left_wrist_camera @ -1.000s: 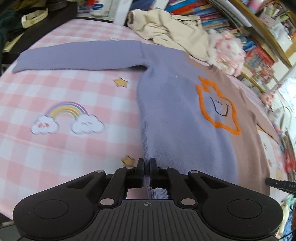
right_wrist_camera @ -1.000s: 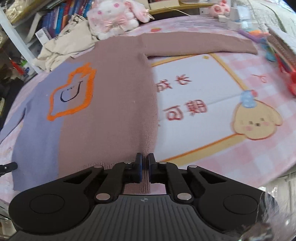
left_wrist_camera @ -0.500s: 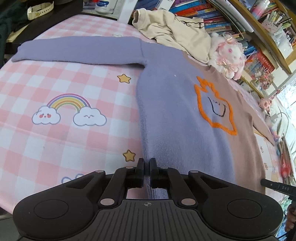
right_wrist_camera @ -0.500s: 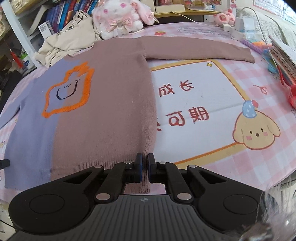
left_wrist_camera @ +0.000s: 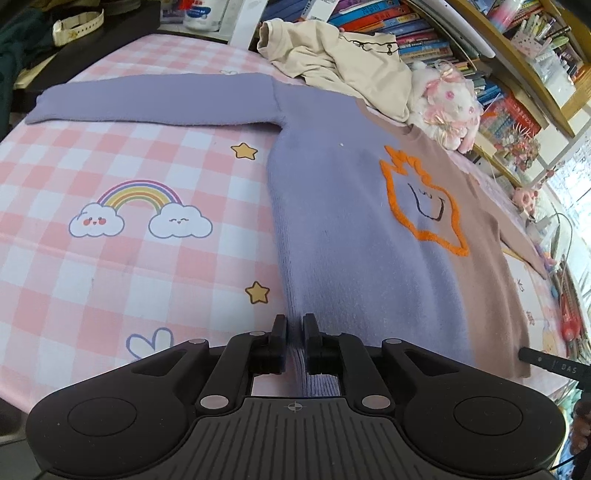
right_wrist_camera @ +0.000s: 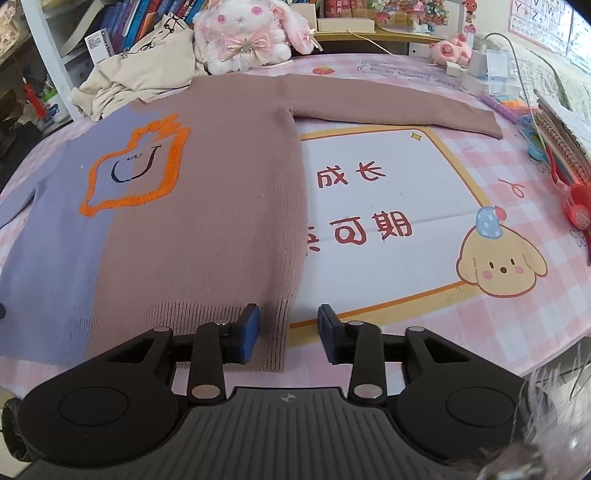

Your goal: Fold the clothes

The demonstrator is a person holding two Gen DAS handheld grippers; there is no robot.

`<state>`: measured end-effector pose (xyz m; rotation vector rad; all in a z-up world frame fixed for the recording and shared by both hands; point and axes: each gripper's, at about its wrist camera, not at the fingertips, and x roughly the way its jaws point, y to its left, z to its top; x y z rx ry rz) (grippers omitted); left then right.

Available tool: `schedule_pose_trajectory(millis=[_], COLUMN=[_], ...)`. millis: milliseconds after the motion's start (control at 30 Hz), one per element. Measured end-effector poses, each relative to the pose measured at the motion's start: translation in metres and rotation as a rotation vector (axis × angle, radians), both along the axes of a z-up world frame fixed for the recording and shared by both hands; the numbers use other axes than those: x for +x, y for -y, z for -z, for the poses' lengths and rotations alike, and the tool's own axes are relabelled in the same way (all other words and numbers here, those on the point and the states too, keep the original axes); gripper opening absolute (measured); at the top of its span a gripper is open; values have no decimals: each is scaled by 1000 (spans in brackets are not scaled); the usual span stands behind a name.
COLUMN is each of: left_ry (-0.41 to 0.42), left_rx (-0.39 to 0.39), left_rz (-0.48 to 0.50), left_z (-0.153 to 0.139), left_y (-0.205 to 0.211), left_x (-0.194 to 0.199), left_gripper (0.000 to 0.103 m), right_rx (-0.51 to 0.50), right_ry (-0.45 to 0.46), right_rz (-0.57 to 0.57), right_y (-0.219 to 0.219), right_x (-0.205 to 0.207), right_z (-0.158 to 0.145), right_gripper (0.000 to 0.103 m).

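A sweater [left_wrist_camera: 351,221], lilac on one half and dusty pink on the other with an orange-outlined face, lies flat with both sleeves spread out on the pink checked table cover [left_wrist_camera: 110,258]. My left gripper [left_wrist_camera: 294,321] is at the lilac bottom corner. Its jaws are opening, a narrow gap apart, with the side edge of the hem between them. My right gripper [right_wrist_camera: 289,314] is at the pink bottom corner of the sweater [right_wrist_camera: 207,221]. Its jaws are opening too, and the blue pads [right_wrist_camera: 249,328] stand well clear of the ribbed hem lying between them.
A crumpled beige garment [left_wrist_camera: 343,51] and a white plush bunny [right_wrist_camera: 243,33] lie just past the collar. Bookshelves [left_wrist_camera: 424,33] run behind them. Notebooks and red items [right_wrist_camera: 561,147] crowd the right edge by the pink cuff. The table's front edge is right under both grippers.
The right jaws went from shut on the pink hem to wide apart, leaving the hem flat on the table. The left jaws parted slightly. Both views shifted a little.
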<state>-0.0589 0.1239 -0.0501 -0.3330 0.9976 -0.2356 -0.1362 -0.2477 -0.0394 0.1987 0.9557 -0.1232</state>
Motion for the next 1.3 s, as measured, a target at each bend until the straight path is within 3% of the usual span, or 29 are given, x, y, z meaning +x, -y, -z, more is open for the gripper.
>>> schedule_pose_trajectory(millis=[100, 267, 567, 733, 767, 800, 867, 933, 1067, 1300], left_ry=[15, 28, 16, 33, 41, 50, 97, 163, 278, 345], left_rx=[25, 68, 23, 70, 76, 84, 114, 146, 209, 303], left_rz=[18, 57, 60, 82, 80, 78, 76, 94, 133, 199], left_z=[0, -2, 1, -4, -7, -10, -20, -31, -49, -48], left_y=[3, 10, 1, 8, 8, 9, 12, 15, 24, 52], left_x=[-1, -1, 1, 0, 0, -2, -7, -13, -24, -34], left_gripper=[8, 7, 7, 9, 10, 14, 28, 46, 71, 89], right_rx=[34, 36, 40, 29, 27, 25, 24, 20, -9, -85], right_ry=[12, 25, 8, -4, -8, -5, 14, 31, 62, 91], right_rz=[16, 55, 47, 61, 74, 86, 108, 130, 193, 235], right_y=[-1, 5, 0, -2, -3, -4, -7, -11, -24, -42], right_x=[0, -2, -1, -1, -1, -2, -7, -13, -28, -53], right_z=[0, 0, -1, -2, -3, -5, -10, -16, -27, -38], right_gripper=[7, 6, 6, 12, 18, 23, 44, 45, 64, 83])
